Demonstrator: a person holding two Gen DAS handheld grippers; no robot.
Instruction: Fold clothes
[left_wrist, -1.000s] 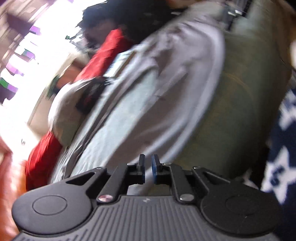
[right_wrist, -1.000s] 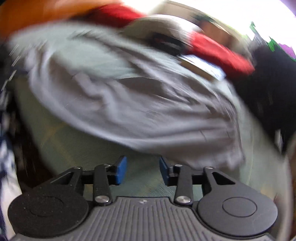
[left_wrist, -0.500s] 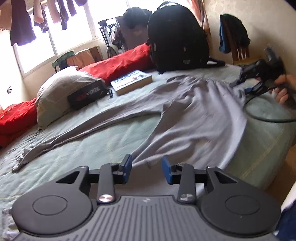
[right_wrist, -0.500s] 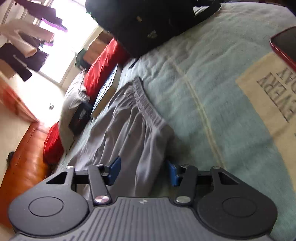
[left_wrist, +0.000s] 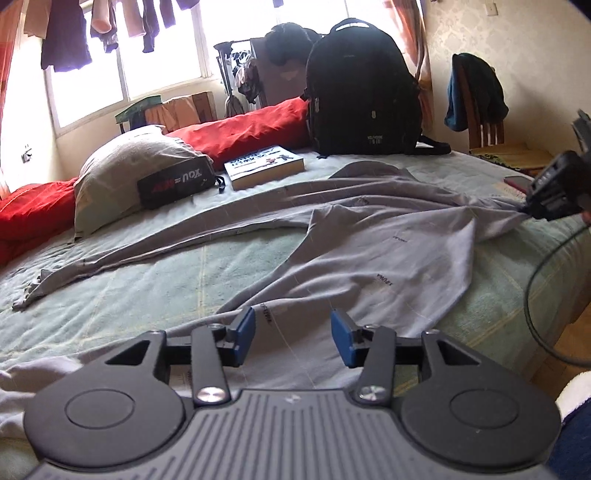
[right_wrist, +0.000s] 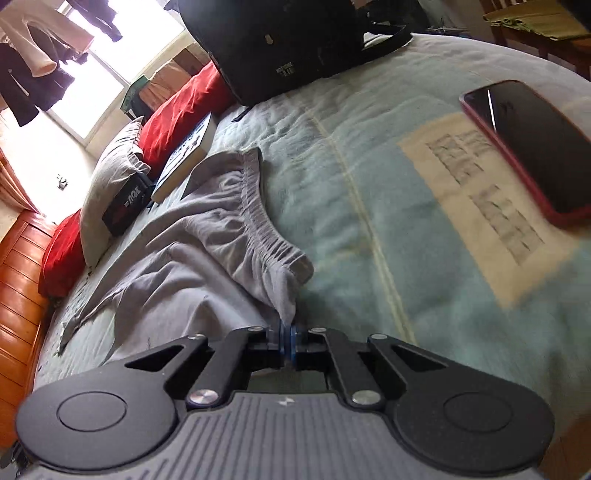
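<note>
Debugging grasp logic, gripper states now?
Left gripper: jaws opening, pads clear of the grey trousers.
Right gripper: shut on the trousers' waistband corner.

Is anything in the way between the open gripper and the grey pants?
Nothing visible is. The left gripper, its jaws opening, hangs right over the grey pants with only cloth between its fingers. The book and backpack sit farther back. The right gripper already pinches the waistband corner.

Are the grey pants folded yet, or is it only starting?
Only starting. Done: the grey pants lie spread flat on the bed. In hand: the right hand-held gripper is shut on a waistband corner; the left hand-held gripper is opening over the cloth, gripping nothing. Left: every fold, since no part is doubled over yet.
</note>
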